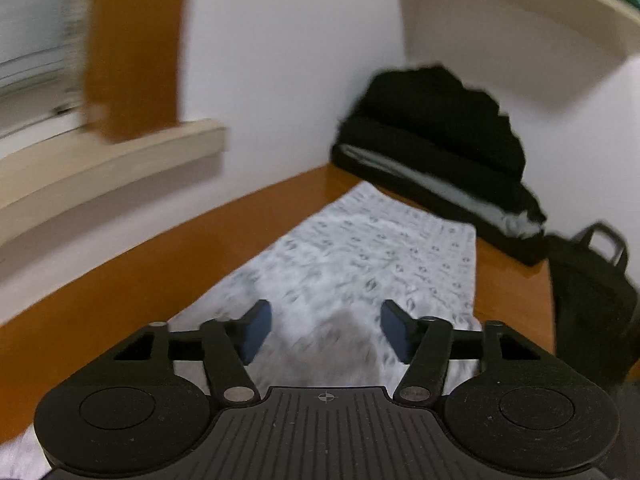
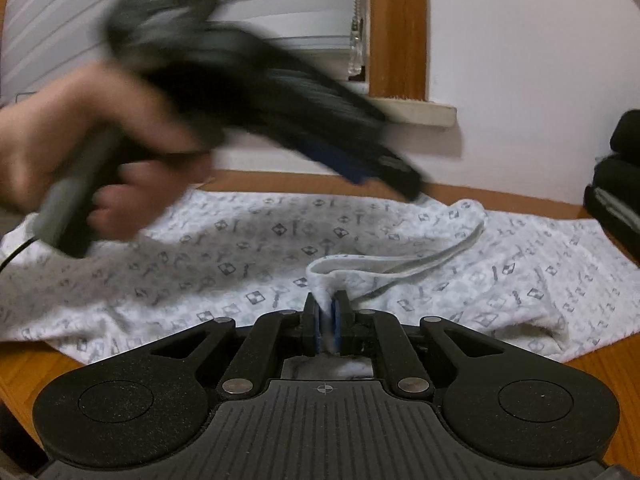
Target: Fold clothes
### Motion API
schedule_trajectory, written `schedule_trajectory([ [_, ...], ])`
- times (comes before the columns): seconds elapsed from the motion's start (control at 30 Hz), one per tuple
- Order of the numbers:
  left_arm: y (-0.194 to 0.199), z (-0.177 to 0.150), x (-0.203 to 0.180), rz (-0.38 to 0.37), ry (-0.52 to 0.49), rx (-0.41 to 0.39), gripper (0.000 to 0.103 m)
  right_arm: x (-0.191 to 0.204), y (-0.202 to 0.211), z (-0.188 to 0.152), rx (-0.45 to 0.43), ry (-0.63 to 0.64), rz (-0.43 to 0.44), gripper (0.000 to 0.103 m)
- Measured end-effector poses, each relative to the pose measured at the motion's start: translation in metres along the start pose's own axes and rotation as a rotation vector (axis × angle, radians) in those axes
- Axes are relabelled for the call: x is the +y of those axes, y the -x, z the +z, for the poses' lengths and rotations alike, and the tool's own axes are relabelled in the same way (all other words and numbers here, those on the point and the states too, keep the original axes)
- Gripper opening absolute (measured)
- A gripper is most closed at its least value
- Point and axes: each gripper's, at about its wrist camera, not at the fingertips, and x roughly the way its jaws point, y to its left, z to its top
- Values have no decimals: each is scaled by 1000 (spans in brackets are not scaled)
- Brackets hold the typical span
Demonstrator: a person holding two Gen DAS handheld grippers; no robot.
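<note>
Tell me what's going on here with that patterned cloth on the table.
A person is folding a white patterned garment spread on a wooden table, using a handheld gripper in each hand. The right gripper is shut on a bunched edge of the garment near its band. The left gripper is open above the cloth, holding nothing; in the right view it looks blurred, as if moving. A stack of dark folded clothes sits at the table's far corner.

**Gripper Hardware**

Left gripper (image 1: 326, 330) and right gripper (image 2: 327, 316): black textured bodies, blue pads (image 1: 256, 330), ribbed centre plate with crosshair mark, silver pivot screws (image 1: 239, 393), round caps at 4 and 8 o'clock.
</note>
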Motion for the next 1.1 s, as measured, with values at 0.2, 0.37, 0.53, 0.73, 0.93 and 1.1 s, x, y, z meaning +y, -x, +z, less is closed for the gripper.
schedule_trajectory([
  [0.2,-62,7,-26,121,-125,109,42,2,0,-6,-23,13,-6,9],
  [0.37,-47,10,-16,108,-113,77,5,-1,6,-5,-50,6,-6,8],
  [0.53,26,18,2,98,-47,-21,5,10,27,10,-138,-3,47,6],
  [0.73,168,4,20,156,-5,-116,5,85,47,47,-219,64,244,6],
  [0.93,315,-40,73,289,96,-171,5,200,48,85,-263,138,519,6],
  [1.1,396,-89,134,374,205,-177,5,295,32,109,-268,225,653,6],
])
